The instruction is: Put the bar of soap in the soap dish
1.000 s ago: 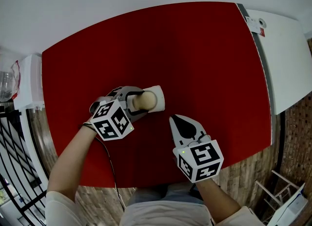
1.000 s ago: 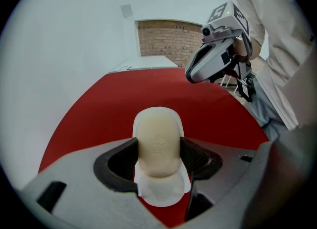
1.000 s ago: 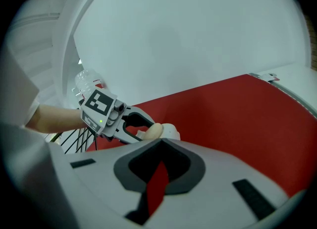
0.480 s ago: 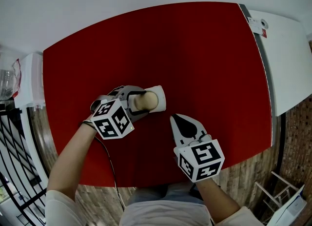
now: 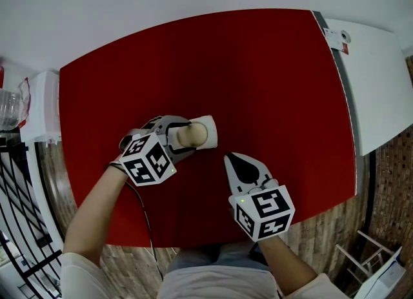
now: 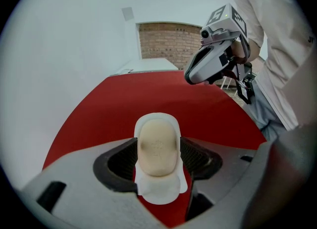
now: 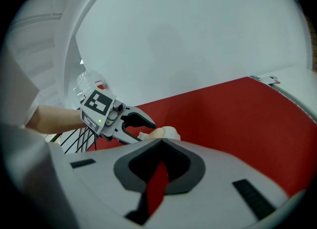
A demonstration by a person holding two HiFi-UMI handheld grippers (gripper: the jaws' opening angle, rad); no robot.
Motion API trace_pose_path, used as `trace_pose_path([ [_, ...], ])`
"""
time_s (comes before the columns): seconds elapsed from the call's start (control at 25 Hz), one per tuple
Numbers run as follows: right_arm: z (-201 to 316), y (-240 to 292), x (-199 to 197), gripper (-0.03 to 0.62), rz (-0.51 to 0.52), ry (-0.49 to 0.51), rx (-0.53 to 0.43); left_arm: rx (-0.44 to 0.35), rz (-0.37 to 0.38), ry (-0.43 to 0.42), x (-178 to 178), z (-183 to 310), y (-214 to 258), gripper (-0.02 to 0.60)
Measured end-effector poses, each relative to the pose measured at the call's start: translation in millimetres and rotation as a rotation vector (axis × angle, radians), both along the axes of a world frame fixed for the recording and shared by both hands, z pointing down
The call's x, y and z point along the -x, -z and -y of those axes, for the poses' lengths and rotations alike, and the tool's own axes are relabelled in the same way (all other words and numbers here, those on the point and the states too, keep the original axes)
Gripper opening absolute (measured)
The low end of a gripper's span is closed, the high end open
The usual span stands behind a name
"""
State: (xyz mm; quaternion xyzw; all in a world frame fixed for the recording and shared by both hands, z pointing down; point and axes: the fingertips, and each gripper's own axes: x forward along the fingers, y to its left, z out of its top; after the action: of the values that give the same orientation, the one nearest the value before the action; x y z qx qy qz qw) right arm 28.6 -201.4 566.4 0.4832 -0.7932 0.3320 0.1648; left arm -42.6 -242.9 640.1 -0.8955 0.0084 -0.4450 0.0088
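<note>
A beige bar of soap (image 5: 191,135) lies on a white soap dish (image 5: 211,125) on the red table (image 5: 258,72). My left gripper (image 5: 189,136) is shut on the bar, and in the left gripper view its black pads (image 6: 126,158) press both sides of the soap (image 6: 157,149) over the dish (image 6: 156,194). My right gripper (image 5: 231,157) is shut and holds nothing, a short way right of the dish and nearer the front edge. In the right gripper view, the soap (image 7: 157,133) and the left gripper (image 7: 146,129) lie just beyond the shut jaws.
A white counter (image 5: 377,78) adjoins the table on the right. At the left stand a white unit (image 5: 42,107) with a glass vessel (image 5: 6,109) and a black wire rack (image 5: 19,214). A wooden floor shows below the table's front edge.
</note>
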Motion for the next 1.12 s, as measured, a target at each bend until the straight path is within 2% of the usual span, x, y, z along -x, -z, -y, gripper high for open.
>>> trace_pose_path([
  [0.08, -4, 6, -2, 0.005, -0.011, 0.008, -0.006, -0.02, -0.011, 0.02, 0, -2, 10, 0.274],
  [0.16, -11, 16, -4, 0.003, -0.024, 0.02, -0.009, -0.048, -0.024, 0.068, 2, -8, 25, 0.233],
  [0.32, -23, 47, -10, 0.005, -0.031, 0.055, -0.036, -0.114, -0.071, 0.219, 6, -21, 67, 0.091],
  [0.44, -34, 80, -16, 0.005, -0.032, 0.079, -0.071, -0.129, -0.138, 0.334, 7, -42, 106, 0.009],
  [0.56, -53, 112, -17, 0.004, -0.045, 0.111, -0.101, -0.111, -0.235, 0.508, 17, -70, 154, 0.008],
  [0.72, -77, 156, -16, 0.003, -0.068, 0.122, -0.157, -0.047, -0.445, 0.875, 44, -110, 216, 0.008],
  [0.8, -90, 171, -14, 0.004, -0.069, 0.107, -0.181, -0.066, -0.504, 1.015, 58, -135, 231, 0.008],
  [0.96, -113, 177, -7, 0.005, -0.066, 0.067, -0.197, -0.152, -0.542, 1.147, 68, -170, 242, 0.008],
  [1.12, -130, 172, 6, 0.003, -0.076, 0.088, -0.196, -0.163, -0.528, 1.166, 63, -183, 234, 0.008],
])
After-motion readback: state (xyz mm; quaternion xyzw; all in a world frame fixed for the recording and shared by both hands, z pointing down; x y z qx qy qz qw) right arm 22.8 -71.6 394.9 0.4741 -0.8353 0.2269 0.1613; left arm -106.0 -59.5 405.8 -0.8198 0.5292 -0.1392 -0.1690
